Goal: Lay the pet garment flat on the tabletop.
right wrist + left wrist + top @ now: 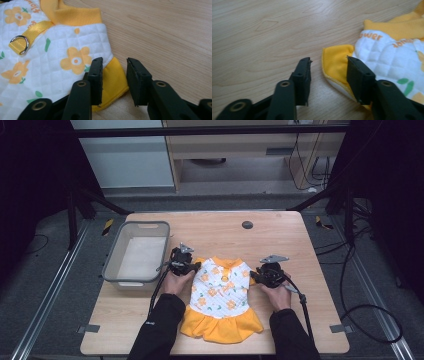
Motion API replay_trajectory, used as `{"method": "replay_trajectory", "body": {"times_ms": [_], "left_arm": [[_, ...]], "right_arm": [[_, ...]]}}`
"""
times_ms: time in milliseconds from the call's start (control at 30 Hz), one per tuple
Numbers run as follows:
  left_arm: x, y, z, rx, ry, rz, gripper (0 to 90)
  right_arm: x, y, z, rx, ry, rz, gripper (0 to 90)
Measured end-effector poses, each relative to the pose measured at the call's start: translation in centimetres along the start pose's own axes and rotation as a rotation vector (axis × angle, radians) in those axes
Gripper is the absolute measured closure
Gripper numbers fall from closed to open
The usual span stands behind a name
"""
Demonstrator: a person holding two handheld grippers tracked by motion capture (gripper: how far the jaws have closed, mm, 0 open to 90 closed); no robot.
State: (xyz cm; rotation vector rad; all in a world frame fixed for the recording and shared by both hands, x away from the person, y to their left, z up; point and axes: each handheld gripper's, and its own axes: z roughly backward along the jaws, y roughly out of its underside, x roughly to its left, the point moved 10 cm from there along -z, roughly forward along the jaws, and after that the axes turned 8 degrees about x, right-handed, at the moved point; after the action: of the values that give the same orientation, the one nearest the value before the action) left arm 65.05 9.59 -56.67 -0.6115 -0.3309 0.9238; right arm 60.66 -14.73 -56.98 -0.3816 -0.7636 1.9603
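High view looks down from above; 2 gripper views sit close, sharing the dress (220,292)

Wooden table (280,235) on grey floor (55,285); perhaps a cabinet (235,150) behind.

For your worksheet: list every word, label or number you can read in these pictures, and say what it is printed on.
"ower": orange letters, likely the end of a longer word, on the white quilted chest of the small garment, just below its yellow collar.
A second orange word beside it runs at a slant and is too blurred to read.
Small white mark on the person's left sleeve: too small to read.
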Motion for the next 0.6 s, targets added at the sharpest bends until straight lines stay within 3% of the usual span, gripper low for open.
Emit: {"method": "replay_trajectory", "body": {"times_ms": [33,167,400,500,600], "left_arm": [[-0.3,0.0,0.0,-0.009,0.012,-0.002,63.5],[-0.9,0.2,0.1,-0.016,0.012,-0.005,80.5],[-1.1,0.5,0.5,0.001,0.041,0.021,88.3],[-0.9,0.0,1.7,-0.046,0.036,0.025,88.7],[-0.7,-1.4,4.1,-0.141,0.044,0.03,88.7]], "right_arm": [[0.1,0.0,0.0,-0.001,0.001,0.005,72.1],[0.7,0.0,0.0,0.001,-0.015,-0.004,83.7],[0.9,-0.1,0.3,-0.004,-0.023,-0.009,86.2],[1.1,-0.9,1.1,-0.039,-0.029,0.001,86.5],[1.3,-2.4,2.4,-0.097,-0.04,0.015,86.6]]}}
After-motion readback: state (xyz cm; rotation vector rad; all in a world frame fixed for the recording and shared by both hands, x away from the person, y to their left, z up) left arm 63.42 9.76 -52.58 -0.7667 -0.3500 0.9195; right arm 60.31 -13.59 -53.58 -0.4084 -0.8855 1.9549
